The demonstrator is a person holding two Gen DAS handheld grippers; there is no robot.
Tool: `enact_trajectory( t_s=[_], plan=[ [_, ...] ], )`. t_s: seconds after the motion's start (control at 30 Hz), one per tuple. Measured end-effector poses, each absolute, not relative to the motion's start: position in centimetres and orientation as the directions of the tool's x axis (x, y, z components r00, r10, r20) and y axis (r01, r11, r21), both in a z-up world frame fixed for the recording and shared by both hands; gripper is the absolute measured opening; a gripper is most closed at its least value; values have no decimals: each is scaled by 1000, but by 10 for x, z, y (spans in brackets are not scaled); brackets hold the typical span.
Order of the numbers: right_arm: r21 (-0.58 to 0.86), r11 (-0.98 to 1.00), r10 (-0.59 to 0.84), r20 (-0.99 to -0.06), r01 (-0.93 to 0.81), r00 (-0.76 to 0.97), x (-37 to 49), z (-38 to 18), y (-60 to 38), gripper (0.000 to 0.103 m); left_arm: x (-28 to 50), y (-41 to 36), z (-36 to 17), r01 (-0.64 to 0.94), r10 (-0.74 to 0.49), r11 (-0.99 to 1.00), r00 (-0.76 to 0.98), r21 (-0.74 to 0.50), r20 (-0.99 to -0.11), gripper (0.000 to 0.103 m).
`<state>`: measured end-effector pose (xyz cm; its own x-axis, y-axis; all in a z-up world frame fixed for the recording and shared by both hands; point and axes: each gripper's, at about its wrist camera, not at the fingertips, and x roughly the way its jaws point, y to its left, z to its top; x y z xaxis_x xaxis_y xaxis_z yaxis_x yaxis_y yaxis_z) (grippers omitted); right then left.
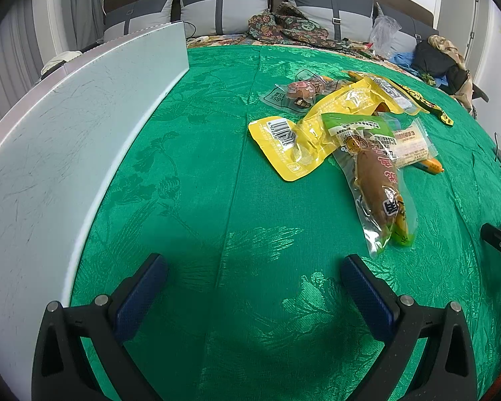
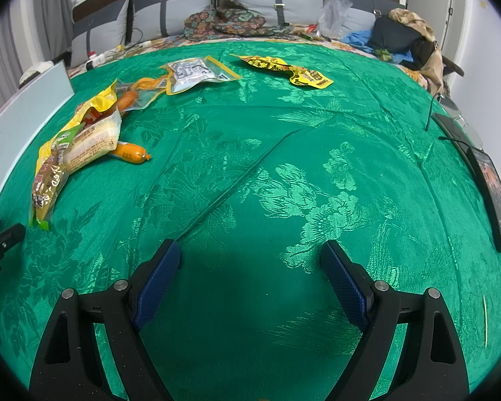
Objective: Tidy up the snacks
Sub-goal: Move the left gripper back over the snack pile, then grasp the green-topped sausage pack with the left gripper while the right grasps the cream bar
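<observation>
Snack packets lie in a loose pile on a green patterned cloth [image 1: 190, 200]. A brown sausage packet [image 1: 379, 187] lies nearest, overlapping a yellow packet with a barcode [image 1: 297, 140]. A clear packet with a brown snack [image 1: 304, 92] lies farther back. In the right wrist view the pile sits at the left, with an orange sausage [image 2: 130, 153], a silver-and-yellow packet [image 2: 197, 73] and a yellow-black packet [image 2: 287, 70] farther back. My left gripper [image 1: 254, 277] is open and empty above the cloth, short of the pile. My right gripper [image 2: 250, 264] is open and empty over bare cloth.
A white board [image 1: 66, 140] stands on edge along the left side. A dark phone [image 2: 494, 193] and cables lie at the right edge. Grey pillows [image 1: 223, 3], clothes and a plastic bag sit at the back.
</observation>
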<state>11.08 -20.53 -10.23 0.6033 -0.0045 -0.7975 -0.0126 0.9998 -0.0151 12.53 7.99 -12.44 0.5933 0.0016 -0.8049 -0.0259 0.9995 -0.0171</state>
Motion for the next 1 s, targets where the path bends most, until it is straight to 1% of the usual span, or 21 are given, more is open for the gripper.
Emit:
enact_trajectory(
  t_s=[0.5,0.67,0.7,0.73,0.8,0.87,0.93,1.0],
  plan=[
    [-15,1000,-5,-798,-12,603,111,-102,-204,89,125,79,-124,-26,0,999,595,-20,-804,102],
    [-15,1000,-5,-798,-12,603,111,-102,-205,89,123,82,-120,-12,-42,998,595,-61,-803,102],
    [-15,1000,-5,-798,-12,603,111,-102,-205,89,122,85,-117,-21,-67,995,586,-98,-807,102],
    [-15,1000,-5,-798,-12,603,111,-102,-205,89,119,90,-113,-41,-127,981,592,-187,-796,102],
    [-16,1000,-5,-798,-12,603,111,-102,-205,90,119,92,-107,-63,-219,944,612,-323,-760,102],
    [-15,1000,-5,-798,-12,603,111,-102,-205,90,133,78,-102,-51,-268,929,592,-367,-760,102],
    [-15,1000,-5,-798,-12,603,111,-102,-205,90,155,51,-100,-4,-255,952,538,-305,-803,102],
    [-16,1000,-5,-798,-12,603,111,-102,-205,90,176,22,-103,31,-188,979,498,-199,-847,102]
  ],
)
